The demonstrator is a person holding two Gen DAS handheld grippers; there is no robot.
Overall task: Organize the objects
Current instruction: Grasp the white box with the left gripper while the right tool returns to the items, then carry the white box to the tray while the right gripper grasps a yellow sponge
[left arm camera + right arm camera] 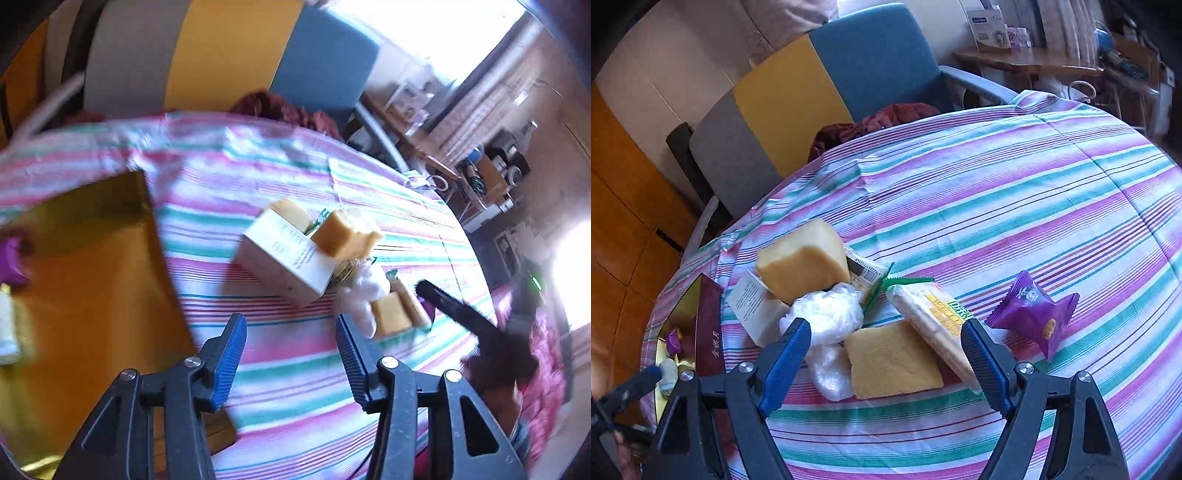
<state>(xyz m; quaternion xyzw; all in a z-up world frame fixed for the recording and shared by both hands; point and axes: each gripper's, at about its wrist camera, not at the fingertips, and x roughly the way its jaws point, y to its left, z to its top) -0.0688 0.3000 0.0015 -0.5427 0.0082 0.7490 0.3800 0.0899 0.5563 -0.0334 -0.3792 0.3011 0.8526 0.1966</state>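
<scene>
Gold lining shows inside the box (685, 314) at the far left of the striped cloth (1015, 192), its dark red lid or wall standing up beside it; a few small wrapped pieces, one purple, already lie inside. The left gripper (291, 354) hangs over the cloth between that box and the heap, fingers spread wide with nothing between them. Its view is smeared, so I would not swear to fine detail there.

Next along comes the heap: a white carton (753, 306) lying on its side, a thick yellow sponge block (803, 266) propped on it, crumpled clear plastic (827, 314), then a flat yellow sponge (894, 360) lying on the cloth, and a long wrapped cracker pack (934, 317) tilted against that sponge's right edge. Well to the right, apart from the heap, sits a purple snack packet (1034, 315).

The right gripper (882, 354) is right above the flat sponge, its fingers also spread and empty, one blue pad near the plastic, the other by the cracker pack. The sponge lies straight ahead of the fingers and between them, its longer side running roughly across the gap, so I judge a short drop forward would let them close on it. The right hand is plainly the nearer one; the left sits closer to the box, where I suppose things are meant to end up.
</scene>
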